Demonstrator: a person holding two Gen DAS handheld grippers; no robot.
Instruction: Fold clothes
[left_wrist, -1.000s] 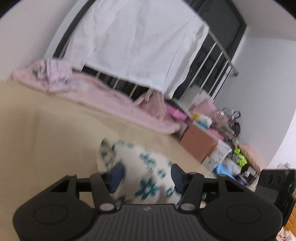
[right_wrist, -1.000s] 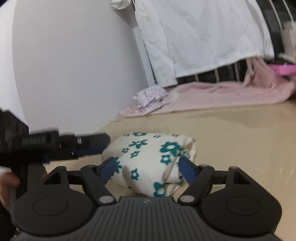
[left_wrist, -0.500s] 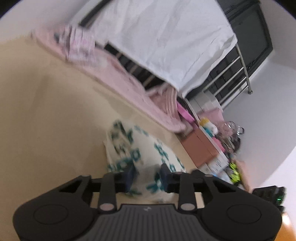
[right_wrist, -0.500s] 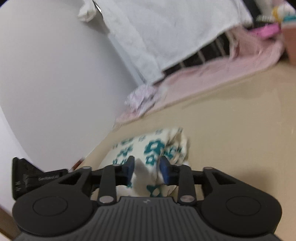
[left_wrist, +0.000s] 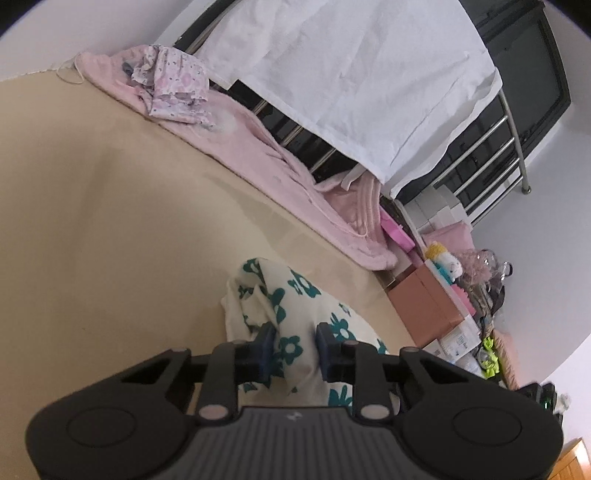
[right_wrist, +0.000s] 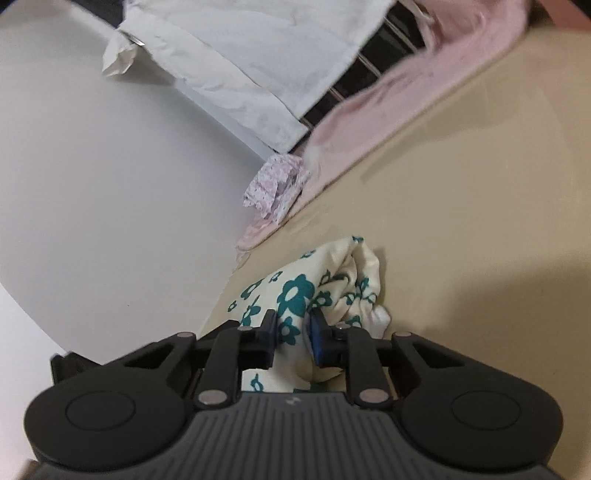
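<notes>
A crumpled cream garment with teal flowers (left_wrist: 295, 314) is seen bunched on the beige desk (left_wrist: 110, 240). It has been closed in on from both ends within the last second: cloth is now pinched between the closing left tongs (left_wrist: 293, 349) and right tongs (right_wrist: 291, 334) (both were wider before), so lifting can follow. The garment's near part is hidden behind the tongs.
</notes>
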